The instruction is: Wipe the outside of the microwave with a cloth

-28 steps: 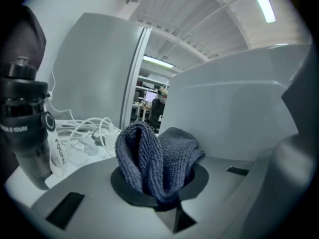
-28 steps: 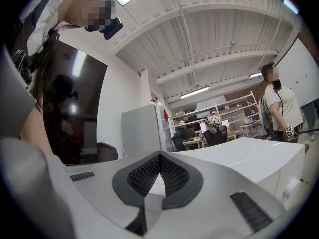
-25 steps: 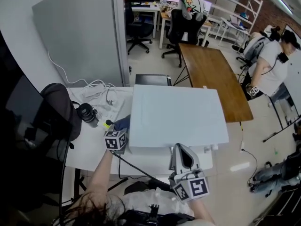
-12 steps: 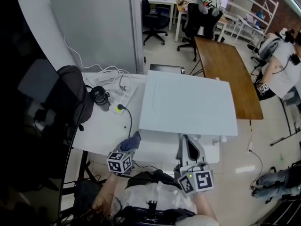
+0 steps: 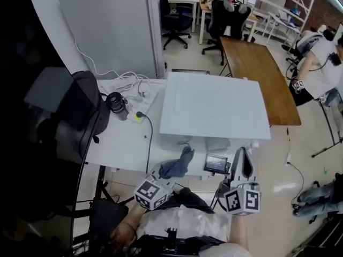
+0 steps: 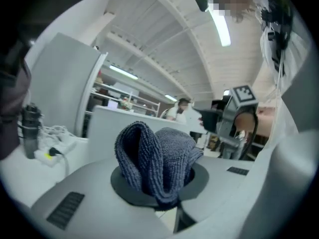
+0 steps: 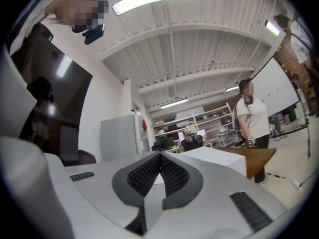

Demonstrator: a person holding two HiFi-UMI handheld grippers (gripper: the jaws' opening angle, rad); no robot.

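Observation:
The white microwave (image 5: 214, 111) stands on the white table (image 5: 120, 146), its dark display (image 5: 217, 164) facing me. My left gripper (image 5: 172, 171) is in front of the microwave's lower left corner, shut on a dark blue knitted cloth (image 5: 179, 164). In the left gripper view the cloth (image 6: 157, 156) bulges up out of the left gripper (image 6: 159, 185), with the microwave (image 6: 127, 128) behind it. My right gripper (image 5: 242, 155) hovers off the microwave's front right corner, shut and holding nothing. In the right gripper view its jaws meet at the right gripper (image 7: 160, 159), and the microwave (image 7: 214, 158) lies beyond.
A black bottle (image 5: 116, 105), a white power strip with cables (image 5: 136, 98) and a black backpack (image 5: 86, 111) lie left of the microwave. A grey partition (image 5: 112, 31) stands behind. A wooden table (image 5: 257, 79) and a standing person (image 5: 321, 63) are to the right.
The left gripper has carried the cloth from the microwave's left side round to its front. Both grippers have drawn back toward me, and the microwave's front face has come into view.

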